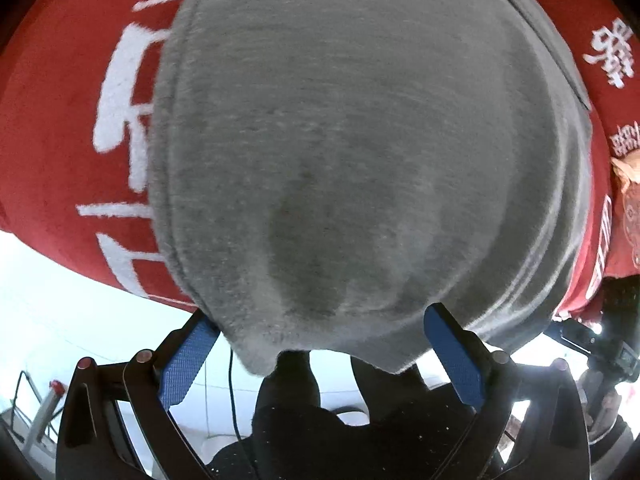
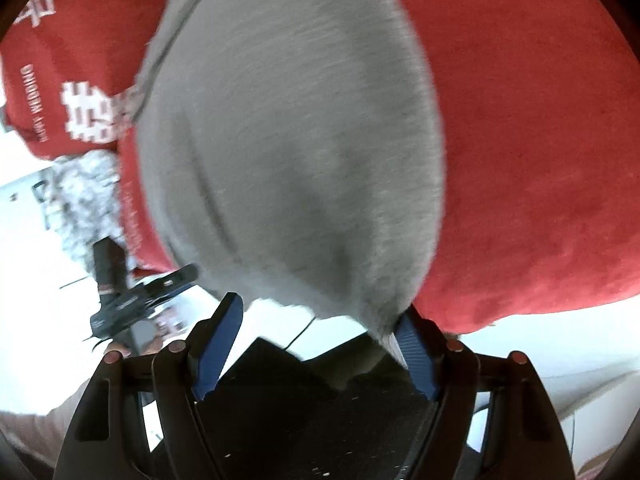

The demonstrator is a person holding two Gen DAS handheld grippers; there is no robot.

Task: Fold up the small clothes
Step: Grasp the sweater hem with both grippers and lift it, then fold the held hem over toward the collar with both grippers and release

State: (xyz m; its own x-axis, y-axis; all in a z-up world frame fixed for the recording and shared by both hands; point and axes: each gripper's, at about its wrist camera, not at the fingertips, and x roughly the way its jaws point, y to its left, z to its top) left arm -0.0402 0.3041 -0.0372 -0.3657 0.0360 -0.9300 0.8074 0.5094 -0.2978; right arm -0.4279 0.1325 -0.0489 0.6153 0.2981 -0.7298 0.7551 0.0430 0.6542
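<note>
A small grey garment [image 1: 340, 140] lies spread on a red cloth [image 1: 60, 140] printed with white characters. In the left wrist view its near hem droops between the blue pads [image 1: 188, 364] of my left gripper [image 1: 322, 316]. The jaws stand wide apart and neither pad presses the fabric. In the right wrist view the grey garment [image 2: 288, 152] narrows to a near corner that touches the right-hand pad [image 2: 416, 356] of my right gripper [image 2: 320, 304]. That gripper is open too, its left-hand pad well off the cloth. Motion blur softens the fabric.
The red cloth [image 2: 540, 160] ends close to both grippers, with bright white floor below its edge. A fluffy white-grey item [image 2: 84, 200] lies at its left edge and an orange patterned piece [image 1: 628, 200] at its right. The person's dark trousers [image 1: 288, 420] are beneath.
</note>
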